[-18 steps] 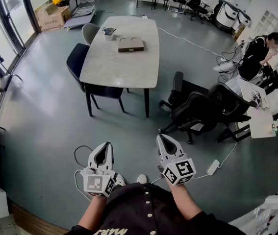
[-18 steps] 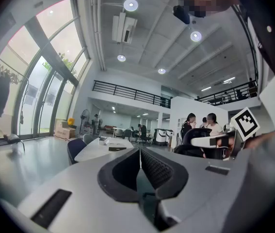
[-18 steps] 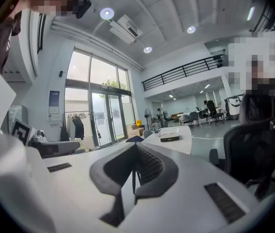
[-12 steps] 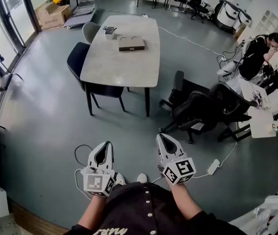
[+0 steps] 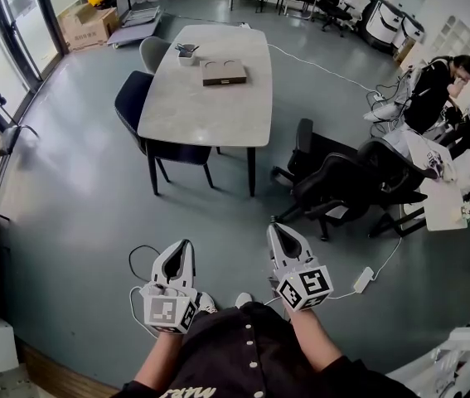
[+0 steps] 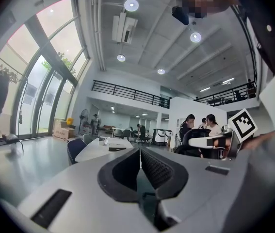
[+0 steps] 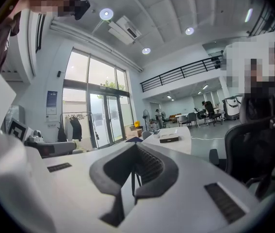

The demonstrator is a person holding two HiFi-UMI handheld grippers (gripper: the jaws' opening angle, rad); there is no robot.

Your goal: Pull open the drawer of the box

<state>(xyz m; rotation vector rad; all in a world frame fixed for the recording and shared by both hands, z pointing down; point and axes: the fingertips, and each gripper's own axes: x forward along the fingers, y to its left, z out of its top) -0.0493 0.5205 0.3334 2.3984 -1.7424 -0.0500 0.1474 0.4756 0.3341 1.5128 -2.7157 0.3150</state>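
Box [image 5: 223, 73], flat and brown, lies on table [image 5: 210, 118]; left gripper [image 5: 184, 245] and right gripper [image 5: 275, 229] closed, empty.

Upper centre: pale grey table [image 5: 205, 114] with a brown box [image 5: 222, 74]. Floor [image 5: 77, 197] blue-grey. Right: black chair [image 5: 342, 185]. Lower centre: white left gripper [image 5: 186, 244] and right gripper [image 5: 273, 229], black-and-white square markers.

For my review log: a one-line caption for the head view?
Person standing away from the table with the brown box, left tool and right tool shut, empty.
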